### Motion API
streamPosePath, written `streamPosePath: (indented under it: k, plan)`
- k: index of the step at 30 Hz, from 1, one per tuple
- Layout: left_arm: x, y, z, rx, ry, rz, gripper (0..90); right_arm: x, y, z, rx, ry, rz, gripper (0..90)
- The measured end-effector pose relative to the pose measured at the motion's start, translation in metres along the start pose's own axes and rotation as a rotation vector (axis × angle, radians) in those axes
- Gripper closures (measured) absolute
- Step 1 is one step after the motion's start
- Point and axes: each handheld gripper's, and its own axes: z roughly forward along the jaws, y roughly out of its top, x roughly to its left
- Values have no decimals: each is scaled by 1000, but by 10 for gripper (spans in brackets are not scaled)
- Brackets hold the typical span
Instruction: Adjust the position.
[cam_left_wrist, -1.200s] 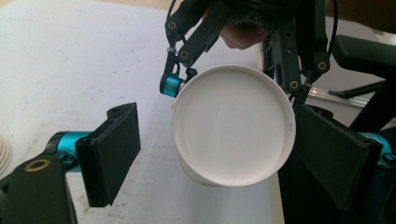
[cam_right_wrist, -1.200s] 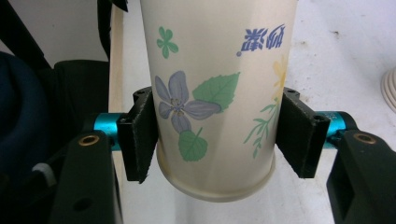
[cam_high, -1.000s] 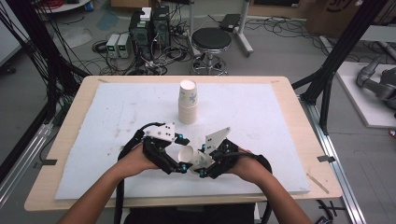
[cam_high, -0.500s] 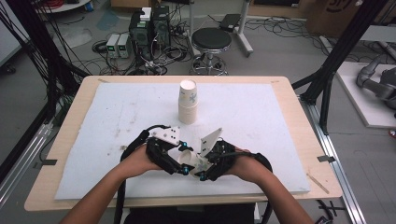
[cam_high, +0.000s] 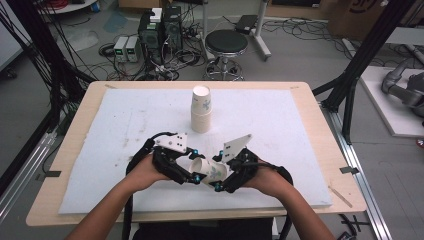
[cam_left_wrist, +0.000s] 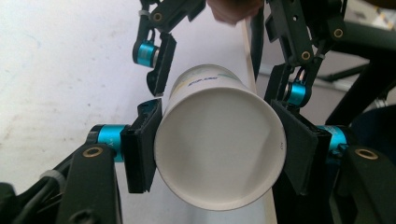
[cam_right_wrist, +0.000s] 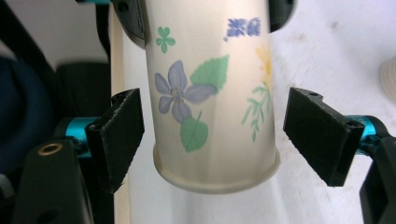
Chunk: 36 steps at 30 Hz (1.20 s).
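The left gripper (cam_left_wrist: 219, 154) is clamped on the rim end of a white floral paper cup (cam_left_wrist: 219, 144) – its jaws have just closed. The right gripper (cam_right_wrist: 217, 135) has just opened, pads clear of the cup's base. The cup lies sideways between them, near the front of the stack of paper cups (cam_high: 201, 109) – above the white foam mat (cam_high: 300, 130).

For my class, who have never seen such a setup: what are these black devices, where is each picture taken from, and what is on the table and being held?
A person sits at a table holding hand-operated tongs in each hand. The high view looks down from above; the other two come from small cameras riding on each tongs, looking along its jaws. A white mat covers the table, with a stack of cups standing on it. Between the hands lies a flowered cup on its side. The left tongs are clamped on its open end. The right tongs have just opened: their pads stand clear of the cup's base end. It looks like a handover from right to left.
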Motion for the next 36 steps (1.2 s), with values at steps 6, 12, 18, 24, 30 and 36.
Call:
streamPosePath:
  k: [6, 12, 18, 24, 30, 36]
  plan:
    - [0, -7, -5, -80, 19, -27, 371, -2, -15, -15, -175, -28, 60, 203]
    - [0, -17, -11, -177, 39, -46, 371, 1, -29, -24, -314, -79, 90, 202]
    - [-1, -21, -10, -222, 44, -46, 371, 3, -41, -24, -382, -120, 105, 202]
    - [-2, -26, -10, -269, 47, -42, 371, 6, -51, -22, -424, -133, 106, 202]
    - [-2, -29, -11, -305, 45, -38, 371, 6, -58, -20, -440, -120, 123, 203]
    - [-4, -29, -14, -342, 25, -33, 371, 6, -60, -17, -442, -93, 122, 206]
